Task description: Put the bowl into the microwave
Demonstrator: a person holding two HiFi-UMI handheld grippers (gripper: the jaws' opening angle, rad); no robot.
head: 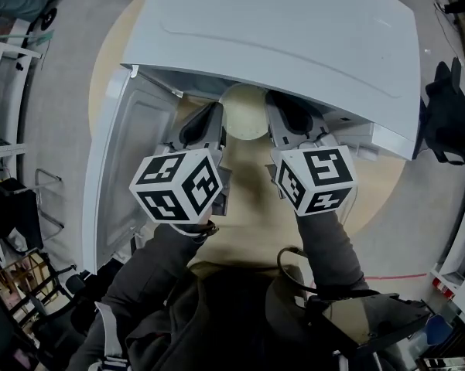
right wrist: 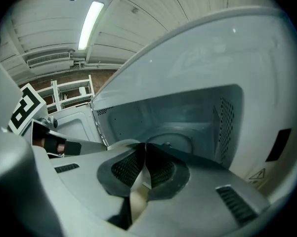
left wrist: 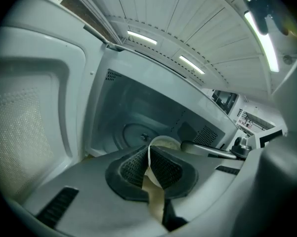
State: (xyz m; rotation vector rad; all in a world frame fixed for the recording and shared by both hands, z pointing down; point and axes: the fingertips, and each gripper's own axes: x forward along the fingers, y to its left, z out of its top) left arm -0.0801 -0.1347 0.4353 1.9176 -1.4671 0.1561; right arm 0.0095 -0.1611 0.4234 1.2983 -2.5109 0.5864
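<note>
A cream bowl [head: 244,111] hangs at the mouth of the white microwave [head: 294,29], between my two grippers. My left gripper [head: 210,124] is shut on the bowl's left rim, and the thin rim [left wrist: 149,158] shows pinched between its dark pads. My right gripper [head: 285,116] is shut on the right rim [right wrist: 143,168] in the same way. The microwave door [head: 131,153] stands open at the left. Inside the cavity the round turntable [right wrist: 174,142] lies bare, just ahead of the bowl. The turntable [left wrist: 136,131] shows again in the left gripper view.
The microwave stands on a round wooden table [head: 387,188]. White shelving [head: 4,91] lines the left side and more racks [head: 456,269] the right. The cavity's perforated right wall [right wrist: 226,127] is close beside my right gripper.
</note>
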